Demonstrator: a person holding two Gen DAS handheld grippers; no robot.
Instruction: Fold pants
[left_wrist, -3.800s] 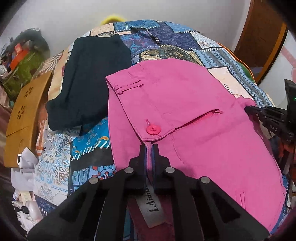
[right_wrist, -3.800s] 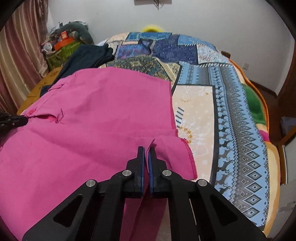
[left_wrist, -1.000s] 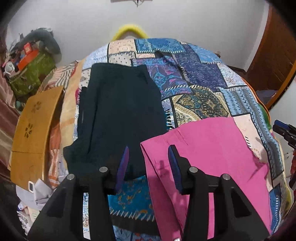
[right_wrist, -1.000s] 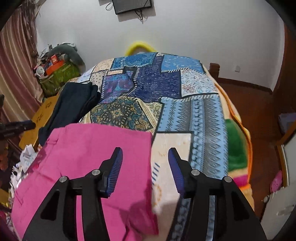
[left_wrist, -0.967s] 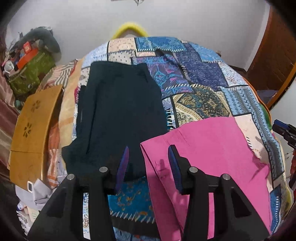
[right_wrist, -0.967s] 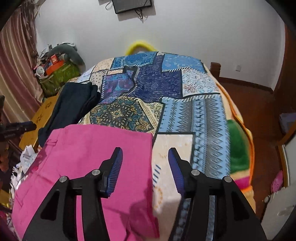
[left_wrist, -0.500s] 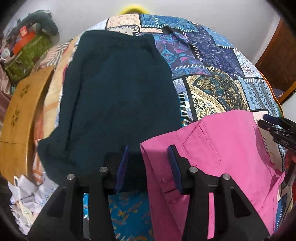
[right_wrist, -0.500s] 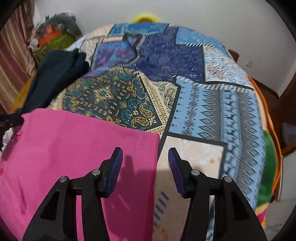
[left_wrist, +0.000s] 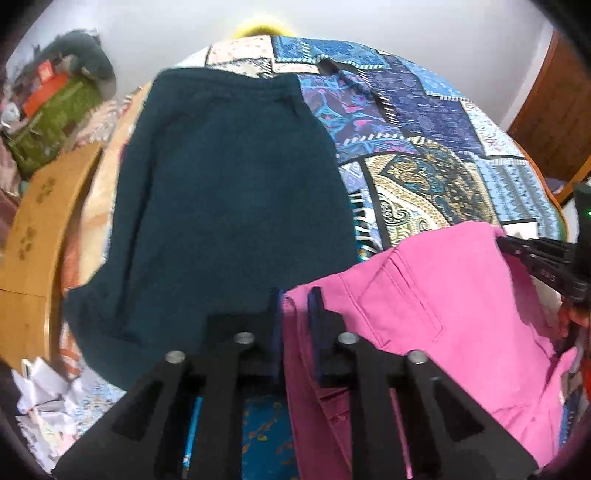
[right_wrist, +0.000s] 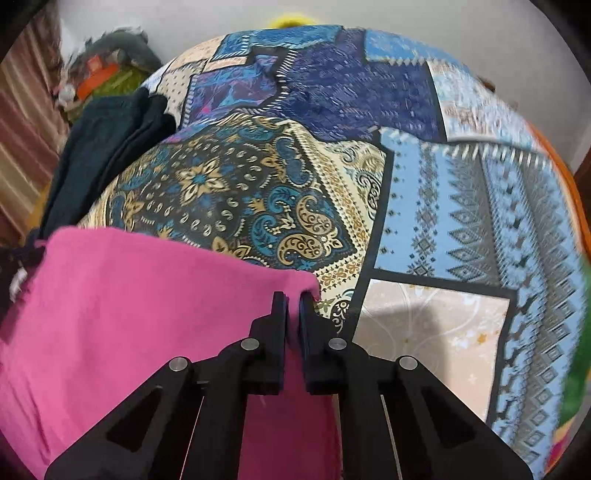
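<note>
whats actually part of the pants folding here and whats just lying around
Part of the job:
- pink pants, on the patchwork bedspread
- left gripper, closed on the pants' left corner
- right gripper, closed on their right corner

Just lying about:
- dark teal garment, flat beside the pink pants
- wooden board off the bed's side
- crumpled paper

Even indoor light; motion blur; fisheye-warped edges

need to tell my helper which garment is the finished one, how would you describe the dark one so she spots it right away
Start from the bed with the patchwork bedspread. On its left side, next to the wooden board, lie the dark teal pants, flat and free of both grippers. They are plain and near black, unlike the pink pants beside them.
</note>
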